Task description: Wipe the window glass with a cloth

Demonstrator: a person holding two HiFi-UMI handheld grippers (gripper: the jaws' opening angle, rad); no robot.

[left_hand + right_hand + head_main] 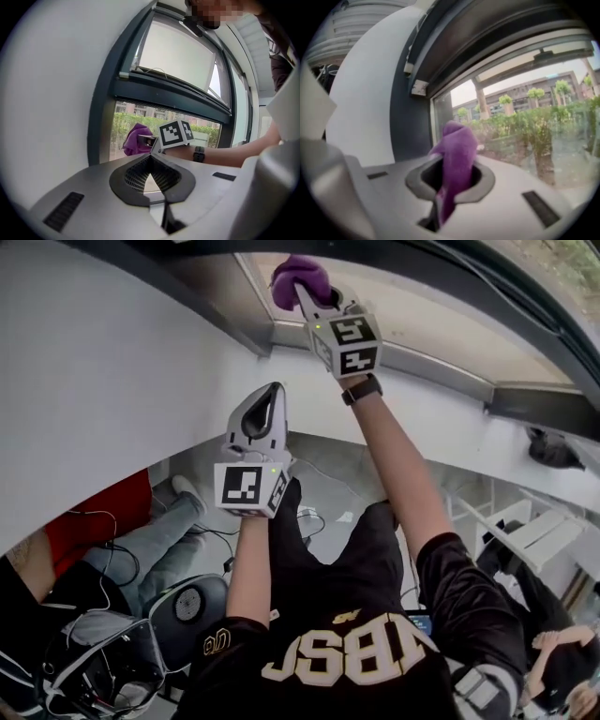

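Your right gripper (307, 296) is raised to the window and pinches the purple cloth (298, 276). The cloth bunches out past the jaws at the glass (525, 126), close to the dark frame (410, 126); you cannot tell whether it touches the pane. Your left gripper (272, 395) hangs lower, beside the white wall (112, 381), its jaws pressed together on nothing.

Black lettered jersey (375, 568), black wristwatch (361, 389).
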